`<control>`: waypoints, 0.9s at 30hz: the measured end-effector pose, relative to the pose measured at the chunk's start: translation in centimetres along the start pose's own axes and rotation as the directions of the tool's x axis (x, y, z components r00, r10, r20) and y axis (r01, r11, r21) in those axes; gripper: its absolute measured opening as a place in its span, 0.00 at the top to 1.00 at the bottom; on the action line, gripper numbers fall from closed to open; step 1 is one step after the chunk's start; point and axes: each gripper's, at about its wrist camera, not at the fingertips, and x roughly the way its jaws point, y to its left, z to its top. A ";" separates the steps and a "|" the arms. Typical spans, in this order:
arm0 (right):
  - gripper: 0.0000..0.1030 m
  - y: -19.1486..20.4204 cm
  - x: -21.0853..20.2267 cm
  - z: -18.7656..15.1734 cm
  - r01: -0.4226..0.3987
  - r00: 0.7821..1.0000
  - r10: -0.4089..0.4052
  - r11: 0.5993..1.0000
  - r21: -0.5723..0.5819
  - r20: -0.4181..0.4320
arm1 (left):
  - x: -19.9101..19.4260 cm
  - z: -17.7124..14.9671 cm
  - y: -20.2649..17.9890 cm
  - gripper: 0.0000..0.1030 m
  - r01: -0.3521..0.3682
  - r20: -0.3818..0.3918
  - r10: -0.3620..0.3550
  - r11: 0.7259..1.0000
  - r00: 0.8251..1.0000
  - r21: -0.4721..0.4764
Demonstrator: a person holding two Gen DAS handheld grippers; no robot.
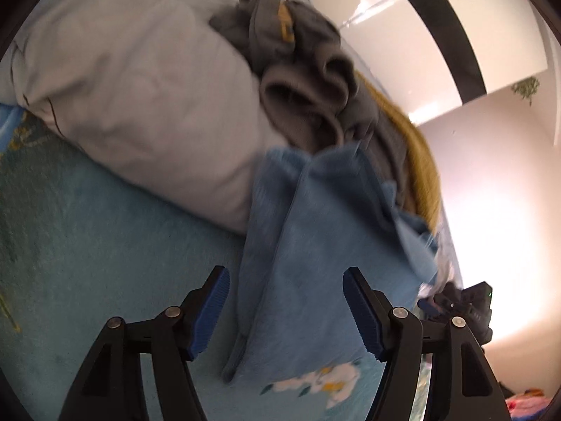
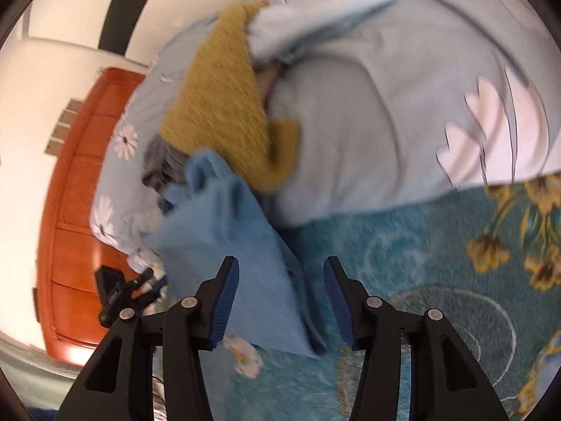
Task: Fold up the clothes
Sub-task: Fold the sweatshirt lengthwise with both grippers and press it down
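Left wrist view: the left tool point(image 1: 285, 310) stands released, jaws apart around a folded blue towel point(image 1: 308, 245) on the teal bed cover point(image 1: 105, 245).

Right wrist view: the right tool point(image 2: 280, 303) is likewise released over the towel's edge. Regrip corners squarely before folding.

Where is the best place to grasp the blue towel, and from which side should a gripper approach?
Probably the near corner of the blue towel, lying flat on the teal blanket. Its far end leans on the clothes pile, so approach from the near side, with the open right gripper.
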 end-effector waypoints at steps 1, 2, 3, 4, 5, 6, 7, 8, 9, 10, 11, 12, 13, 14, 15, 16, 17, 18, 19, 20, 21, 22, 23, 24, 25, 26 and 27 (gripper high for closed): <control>0.50 -0.2 0.6 -0.5 0.016 1.000 -0.016 1.000 -0.010 -0.012 | 0.8 -0.2 0.1 0.31 -0.002 -0.023 0.002 1.000 1.000 0.007; 0.49 -0.3 1.3 -0.7 0.013 1.000 -0.013 1.000 -0.022 -0.021 | 1.5 -0.3 0.2 0.31 -0.011 -0.040 0.011 1.000 0.999 0.015; 0.49 -0.3 2.1 -0.8 0.009 0.999 -0.010 0.999 -0.033 -0.030 | 2.2 -0.5 0.3 0.31 -0.019 -0.056 0.020 1.000 0.998 0.023; 0.49 -0.4 2.8 -0.8 -0.001 0.999 -0.001 0.999 -0.043 -0.036 | 2.9 -0.5 0.4 0.31 -0.025 -0.070 0.027 0.999 0.997 0.030; 0.49 -0.4 3.5 -0.7 -0.010 0.999 0.008 0.999 -0.052 -0.042 | 3.3 -0.5 0.5 0.31 -0.023 -0.072 0.025 0.999 0.997 0.033; 0.49 -0.5 4.2 -0.6 -0.005 0.999 0.003 0.998 -0.058 -0.044 | 3.7 -0.5 0.7 0.31 -0.021 -0.074 0.023 0.999 0.997 0.036; 0.49 -0.7 4.8 -0.4 -0.005 0.999 0.002 0.998 -0.060 -0.045 | 4.1 -0.4 0.8 0.30 -0.015 -0.075 0.018 0.999 0.997 0.037; 0.49 -0.8 5.3 -0.2 -0.012 0.999 0.009 0.998 -0.057 -0.047 | 4.0 -0.4 0.9 0.29 0.005 -0.071 -0.002 0.999 0.997 0.032; 0.49 -0.9 5.7 0.0 -0.029 0.999 0.027 0.998 -0.053 -0.046 | 4.0 -0.4 1.0 0.28 0.025 -0.067 -0.023 0.999 0.998 0.027; 0.49 -0.9 6.0 0.1 -0.052 0.998 0.050 0.997 -0.053 -0.048 | 3.9 -0.3 1.1 0.28 0.045 -0.062 -0.043 0.999 0.997 0.023; 0.49 -0.8 6.3 0.1 -0.074 0.996 0.071 0.996 -0.053 -0.049 | 3.8 -0.3 1.2 0.28 0.065 -0.058 -0.063 0.998 0.996 0.018; 0.49 -0.6 6.7 0.0 -0.082 0.995 0.079 0.995 -0.052 -0.056 | 3.8 -0.3 1.3 0.30 0.082 -0.054 -0.081 0.997 0.995 0.014; 0.51 -0.5 7.0 -0.1 -0.083 0.995 0.079 0.995 -0.053 -0.062 | 3.8 -0.4 1.3 0.30 0.091 -0.055 -0.090 0.996 0.994 0.012; 0.58 -0.3 7.1 -0.2 -0.087 0.994 0.084 0.995 -0.053 -0.064 | 3.9 -0.5 1.4 0.30 0.099 -0.053 -0.098 0.995 0.994 0.010; 0.63 -0.3 7.2 -0.3 -0.096 0.994 0.093 0.994 -0.047 -0.066 | 3.8 -0.6 1.5 0.32 0.104 -0.044 -0.104 0.995 0.994 0.003; 0.70 -0.3 7.1 -0.4 -0.105 0.993 0.103 0.994 -0.035 -0.066 | 3.6 -0.7 1.8 0.37 0.114 -0.034 -0.114 0.993 0.993 -0.013; 0.76 -0.3 7.1 -0.5 -0.114 0.992 0.112 0.993 -0.024 -0.065 | 3.5 -0.8 2.1 0.41 0.122 -0.025 -0.123 0.992 0.992 -0.036; 0.80 -0.2 7.0 -0.6 -0.119 0.991 0.118 0.993 -0.017 -0.063 | 3.4 -0.9 2.6 0.47 0.131 -0.014 -0.133 0.989 0.991 -0.065; 0.88 -0.1 6.9 -0.7 -0.126 0.990 0.125 0.992 -0.015 -0.064 | 3.2 -1.1 2.8 0.52 0.136 -0.010 -0.137 0.988 0.991 -0.080; 0.90 0.1 6.8 -0.7 -0.128 0.990 0.127 0.992 -0.012 -0.066 | 3.1 -1.3 3.1 0.55 0.140 -0.005 -0.141 0.986 0.990 -0.094; 0.91 0.4 6.6 -0.7 -0.123 0.990 0.122 0.992 -0.013 -0.070 | 2.9 -1.4 3.2 0.62 0.143 0.000 -0.144 0.984 0.990 -0.106; 0.94 0.6 6.5 -0.7 -0.118 0.990 0.117 0.993 -0.014 -0.074 | 2.6 -1.5 2.9 0.67 0.141 0.004 -0.142 0.984 0.990 -0.106; 0.94 1.1 6.3 -0.6 -0.118 0.990 0.117 0.993 -0.013 -0.078 | 2.3 -1.5 2.6 0.70 0.140 0.008 -0.140 0.984 0.990 -0.107; 0.95 1.5 6.1 -0.5 -0.119 0.990 0.117 0.993 -0.011 -0.081 | 2.0 -1.6 2.3 0.74 0.138 0.012 -0.137 0.985 0.990 -0.107; 0.95 1.8 5.8 -0.4 -0.128 0.989 0.127 0.992 -0.003 -0.081 | 1.7 -1.6 2.0 0.77 0.135 0.015 -0.134 0.985 0.991 -0.107; 0.95 2.3 5.4 -0.3 -0.137 0.988 0.137 0.991 -0.003 -0.078 | 1.4 -1.5 1.6 0.78 0.130 0.013 -0.129 0.986 0.992 -0.106; 0.95 2.7 5.0 -0.2 -0.147 0.986 0.146 0.989 -0.003 -0.076 | 0.9 -1.5 1.0 0.79 0.125 0.009 -0.125 0.987 0.992 -0.100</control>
